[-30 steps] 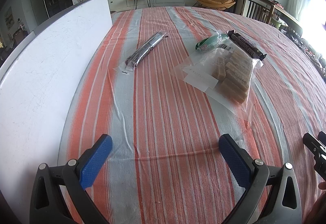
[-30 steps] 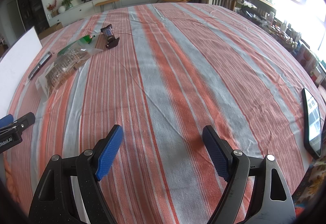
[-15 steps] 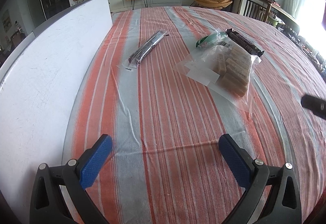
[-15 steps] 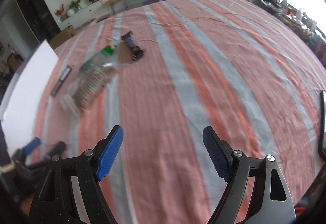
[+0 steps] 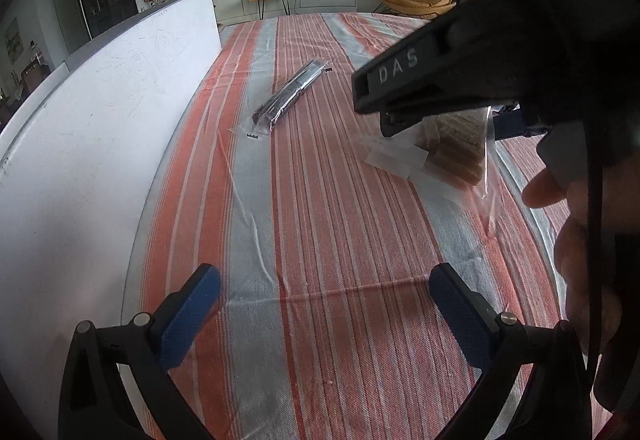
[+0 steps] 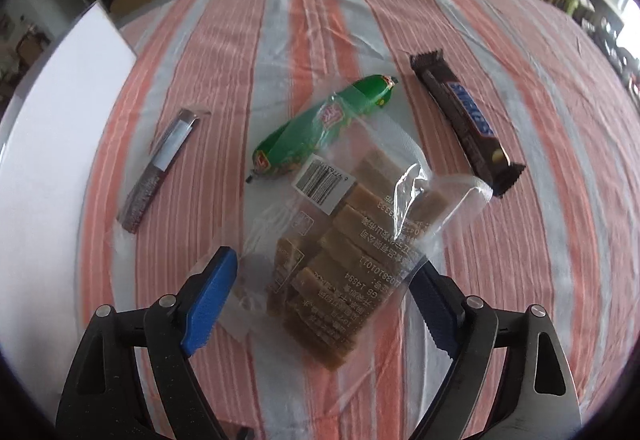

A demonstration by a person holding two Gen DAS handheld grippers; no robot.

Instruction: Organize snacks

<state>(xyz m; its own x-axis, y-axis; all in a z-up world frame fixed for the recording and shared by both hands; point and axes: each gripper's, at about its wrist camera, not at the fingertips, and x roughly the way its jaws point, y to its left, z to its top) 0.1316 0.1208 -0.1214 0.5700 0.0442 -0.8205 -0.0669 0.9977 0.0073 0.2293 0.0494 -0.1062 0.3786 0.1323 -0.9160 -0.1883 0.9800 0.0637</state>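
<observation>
Jaws of our right gripper [image 6: 320, 296] spread wide, straddling the clear plastic bag of tan biscuit bars [image 6: 340, 256]; our left gripper [image 5: 326, 304] gapes empty.

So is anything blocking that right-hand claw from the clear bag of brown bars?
Nothing visible does. The right gripper is open, its blue pads either side of the clear plastic bag of brown bars. The green sausage-shaped packet lies partly under the bag's far end, beyond the fingers.

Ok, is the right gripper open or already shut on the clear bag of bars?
Open. The right gripper has its blue fingers spread on either side of the clear bag of bars, not pinching it.
</observation>
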